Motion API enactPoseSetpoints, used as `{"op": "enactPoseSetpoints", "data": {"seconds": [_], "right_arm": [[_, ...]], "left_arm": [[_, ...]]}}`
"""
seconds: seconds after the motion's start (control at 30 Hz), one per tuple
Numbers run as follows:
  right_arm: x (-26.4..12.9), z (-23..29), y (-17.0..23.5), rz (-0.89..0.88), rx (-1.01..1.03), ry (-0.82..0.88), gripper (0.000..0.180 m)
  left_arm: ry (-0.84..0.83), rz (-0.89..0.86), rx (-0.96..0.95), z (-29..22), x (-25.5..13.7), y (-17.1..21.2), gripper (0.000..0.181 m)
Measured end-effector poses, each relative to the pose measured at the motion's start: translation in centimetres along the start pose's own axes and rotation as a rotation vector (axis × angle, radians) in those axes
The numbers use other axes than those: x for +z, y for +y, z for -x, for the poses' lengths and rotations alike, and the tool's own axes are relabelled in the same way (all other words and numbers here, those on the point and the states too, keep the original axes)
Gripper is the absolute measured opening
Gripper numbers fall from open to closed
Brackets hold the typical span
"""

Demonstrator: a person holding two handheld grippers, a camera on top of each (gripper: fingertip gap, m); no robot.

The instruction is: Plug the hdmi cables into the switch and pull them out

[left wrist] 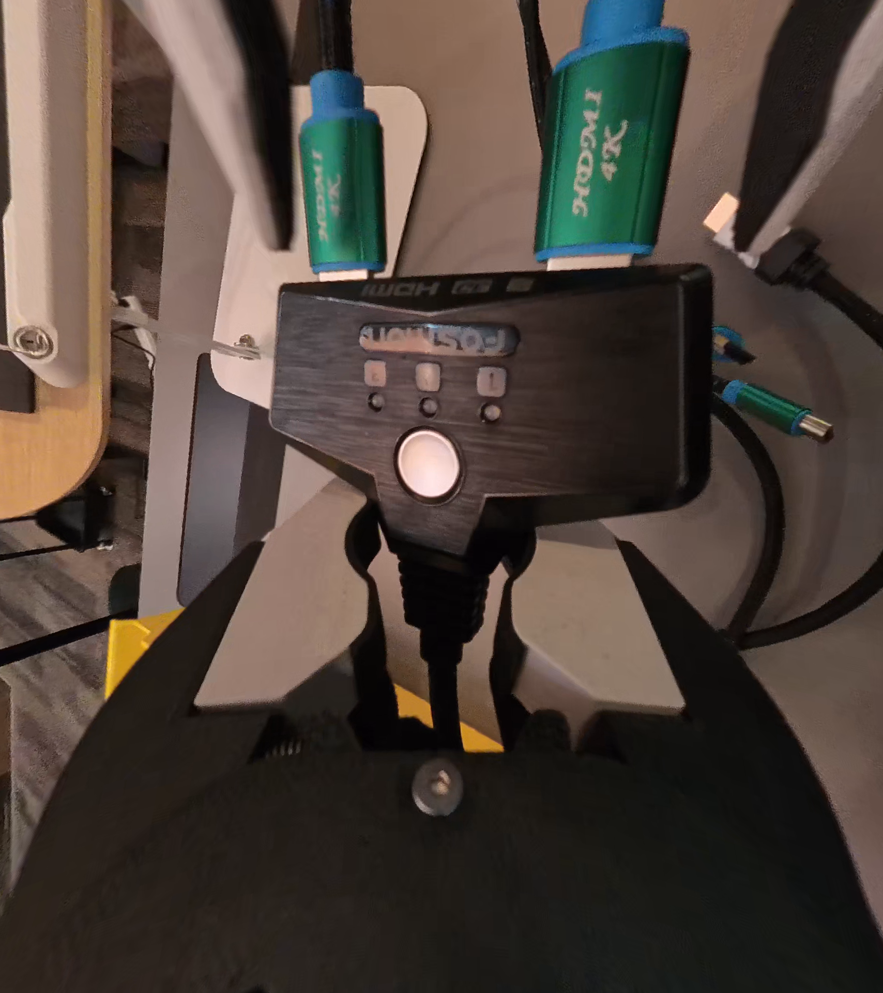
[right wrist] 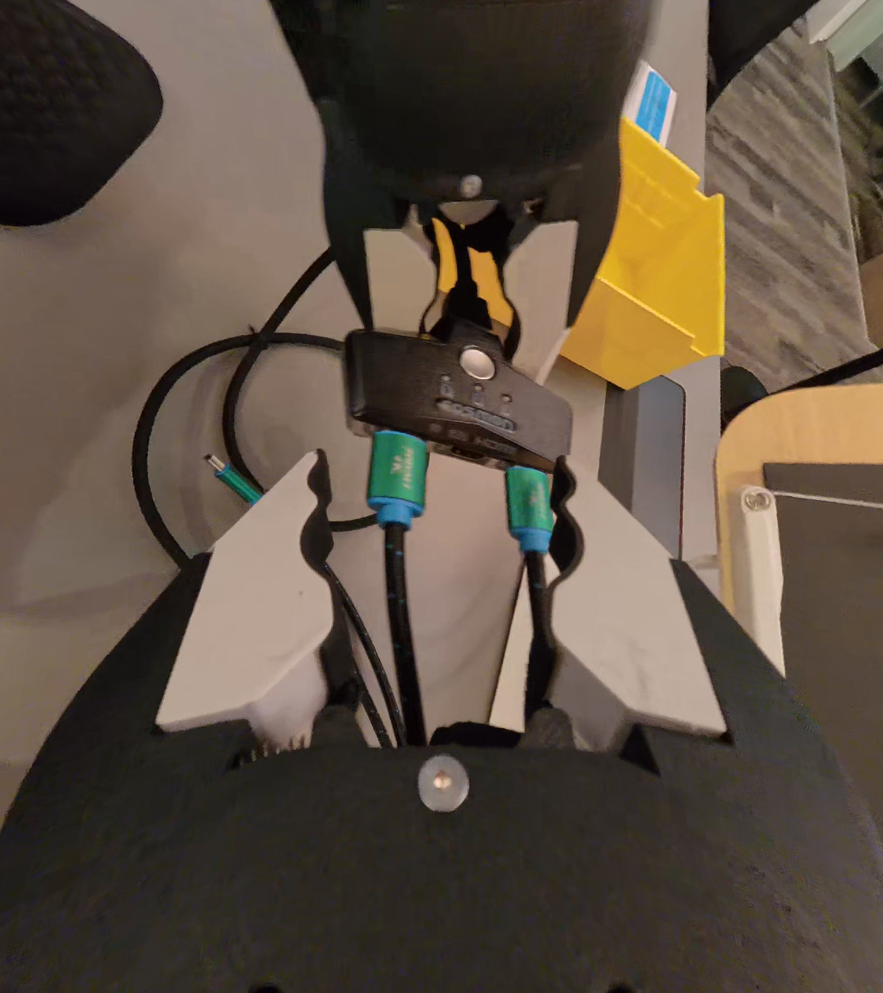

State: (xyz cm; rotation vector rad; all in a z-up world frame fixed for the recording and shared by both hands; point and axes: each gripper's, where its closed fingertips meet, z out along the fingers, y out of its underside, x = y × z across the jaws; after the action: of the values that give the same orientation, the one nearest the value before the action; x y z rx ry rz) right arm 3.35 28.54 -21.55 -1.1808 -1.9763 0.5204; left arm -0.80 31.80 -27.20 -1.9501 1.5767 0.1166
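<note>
With the left gripper (left wrist: 442, 559) clenched on the HDMI switch's (left wrist: 487, 387) tail above the desk's (right wrist: 79, 376) edge, the released right gripper (right wrist: 442, 478) needed to close squarely on one green plug (right wrist: 528, 502) and pull straight.

The switch (left wrist: 490, 387) is brushed black with a silver round button (left wrist: 428, 463). Both plugged connectors (left wrist: 344, 196) are metallic green with blue collars on black braided cables (right wrist: 402, 618) flecked blue. The bin (right wrist: 659, 301) is yellow, the table (right wrist: 52, 376) pale grey.
</note>
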Motion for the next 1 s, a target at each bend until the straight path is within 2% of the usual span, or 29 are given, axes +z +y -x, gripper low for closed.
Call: {"op": "enactPoseSetpoints", "data": {"seconds": [0.17,0.4,0.53,0.67,0.77,1.0], "right_arm": [[1.5,0.1,0.2,0.049,-0.054,0.008,0.077],[1.6,-1.2,-0.5,0.011,0.102,0.037,0.111],[2.3,-0.8,0.8,0.088,0.139,0.014,0.119],[3.1,-0.6,2.5,0.168,0.174,-0.002,0.109],[3.3,-0.4,2.7,0.163,0.166,-0.025,0.103],[3.2,-0.4,2.8,0.144,0.176,-0.04,0.101]], "left_arm": [[0.004,-0.001,-0.034,0.4,0.4,0.7,0.041],[-0.093,0.064,0.026,1.1,0.4,1.2,0.041],[-0.151,0.119,0.09,1.2,0.4,1.1,0.041],[-0.162,0.118,0.107,1.0,0.3,0.6,0.041],[-0.173,0.125,0.129,1.1,0.3,0.6,0.041],[-0.15,0.073,0.097,1.0,0.5,0.2,0.042]]}}
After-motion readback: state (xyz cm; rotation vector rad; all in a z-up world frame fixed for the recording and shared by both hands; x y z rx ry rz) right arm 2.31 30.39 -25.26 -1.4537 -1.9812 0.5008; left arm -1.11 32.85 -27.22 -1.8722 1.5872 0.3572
